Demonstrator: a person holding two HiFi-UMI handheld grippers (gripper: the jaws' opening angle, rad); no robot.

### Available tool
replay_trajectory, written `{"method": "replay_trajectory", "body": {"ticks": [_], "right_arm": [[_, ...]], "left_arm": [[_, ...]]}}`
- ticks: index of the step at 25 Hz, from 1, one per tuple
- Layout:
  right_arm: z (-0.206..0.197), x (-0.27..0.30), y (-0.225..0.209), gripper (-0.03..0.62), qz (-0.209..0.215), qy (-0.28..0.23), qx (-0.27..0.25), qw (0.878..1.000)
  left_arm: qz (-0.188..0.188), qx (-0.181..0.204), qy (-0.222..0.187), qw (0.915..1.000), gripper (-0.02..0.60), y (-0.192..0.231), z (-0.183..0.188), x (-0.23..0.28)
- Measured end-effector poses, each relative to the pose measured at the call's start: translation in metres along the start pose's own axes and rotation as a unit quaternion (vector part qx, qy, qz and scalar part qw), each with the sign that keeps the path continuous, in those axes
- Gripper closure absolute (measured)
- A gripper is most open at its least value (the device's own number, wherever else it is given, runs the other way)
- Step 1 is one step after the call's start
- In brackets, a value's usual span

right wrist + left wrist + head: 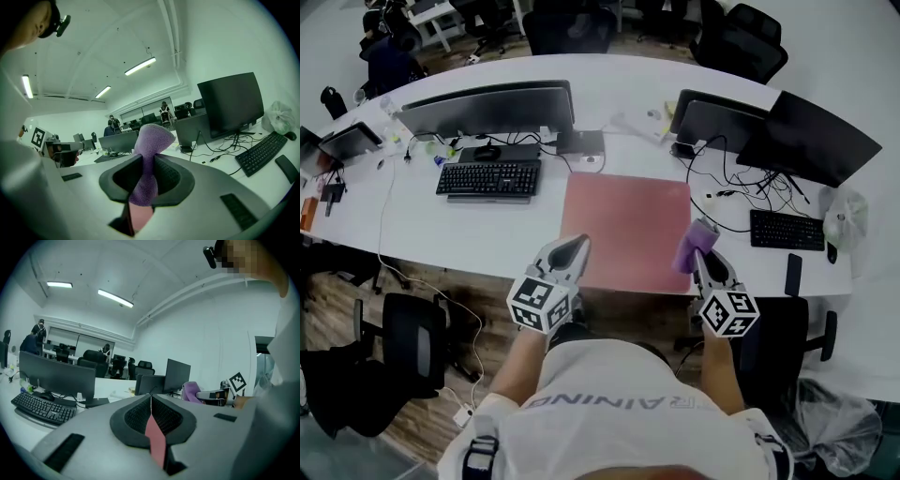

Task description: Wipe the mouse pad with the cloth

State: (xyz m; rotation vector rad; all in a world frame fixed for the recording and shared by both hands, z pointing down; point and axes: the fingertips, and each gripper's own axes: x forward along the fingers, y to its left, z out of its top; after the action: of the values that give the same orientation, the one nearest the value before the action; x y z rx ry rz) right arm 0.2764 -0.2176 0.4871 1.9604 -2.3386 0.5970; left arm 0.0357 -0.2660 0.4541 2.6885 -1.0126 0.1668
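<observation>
cloth (149,140): purple, soft, fuzzy fabric
mouse pad (628,225): pink, matt, smooth
desk (497,232): white, smooth
floor (499,314): wood planks

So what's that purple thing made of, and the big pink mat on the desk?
The purple cloth looks like soft fleecy or microfibre fabric: it has a fuzzy matte nap and pinches in where the right gripper squeezes it. The pink mouse pad looks like a thin matte mat, perhaps fabric-topped or leather-like. It lies flat without glare, but its texture is too fine to tell.

White desk (487,234) bears a pink mouse pad (628,230) — black keyboard (488,178) at left, second keyboard (787,230) at right.
</observation>
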Motion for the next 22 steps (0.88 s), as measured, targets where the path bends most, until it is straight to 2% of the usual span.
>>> {"method": "replay_trajectory", "body": {"ticks": [6, 12, 17, 22], "right_arm": [[-0.004, 0.085, 0.042, 0.505, 0.008, 0.032, -0.008, 0.999], [-0.030, 0.178, 0.097, 0.505, 0.038, 0.082, -0.014, 0.996], [-0.053, 0.249, 0.150, 0.505, 0.080, 0.120, -0.029, 0.989], [-0.080, 0.304, 0.195, 0.505, 0.128, 0.155, -0.051, 0.978]], "left_arm": [[0.024, -0.023, 0.003, 0.9994, 0.549, 0.098, 0.005, 0.004], [0.048, -0.037, 0.029, 0.9978, 0.549, 0.178, -0.015, -0.008], [0.061, -0.057, 0.040, 0.9957, 0.549, 0.225, -0.028, -0.017], [0.083, -0.076, 0.049, 0.9924, 0.549, 0.251, -0.038, -0.029]]}}
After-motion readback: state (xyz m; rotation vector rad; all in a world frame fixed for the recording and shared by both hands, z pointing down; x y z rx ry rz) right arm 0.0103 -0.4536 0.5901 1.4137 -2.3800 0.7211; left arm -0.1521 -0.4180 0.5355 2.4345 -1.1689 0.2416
